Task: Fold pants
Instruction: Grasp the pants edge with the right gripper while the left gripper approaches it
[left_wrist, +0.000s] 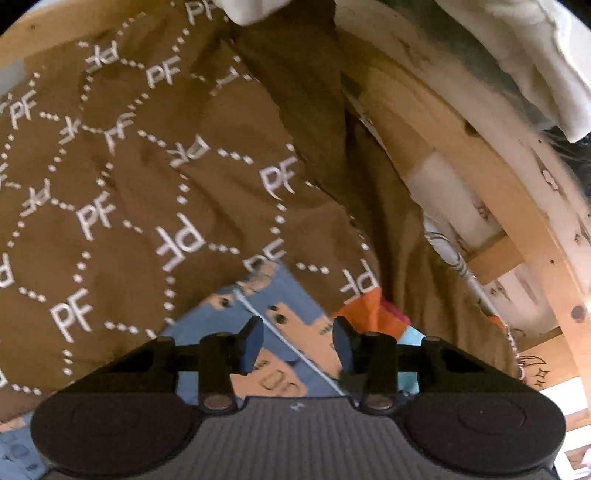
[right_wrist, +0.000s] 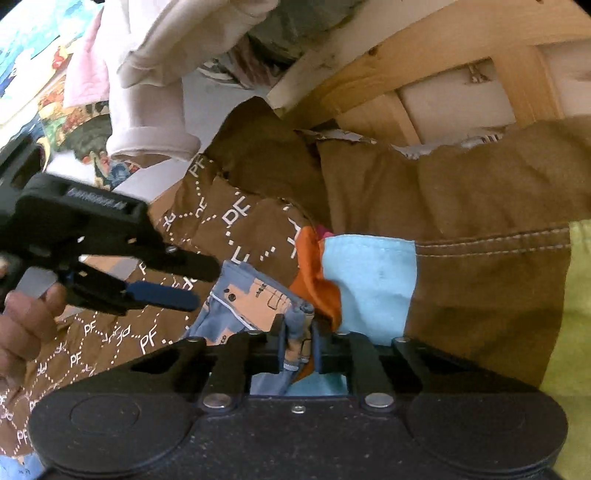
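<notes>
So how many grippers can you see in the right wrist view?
2: the right gripper at bottom centre, clamped on the blue patterned pants, and the left gripper at left, open above the brown cover.

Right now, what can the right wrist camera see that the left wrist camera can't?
Only the right wrist view shows the right tool pinching the blue patterned pants, the person's hand, and a yellow-green cloth.

Only the left wrist view shows the left tool from behind, open, with nothing between its fingers.

Both show the brown PF blanket, the pants and the wooden frame.

pants (right_wrist: 258, 299) on bedspread (left_wrist: 147, 184) | bed frame (left_wrist: 480, 177) right of bedspread
</notes>
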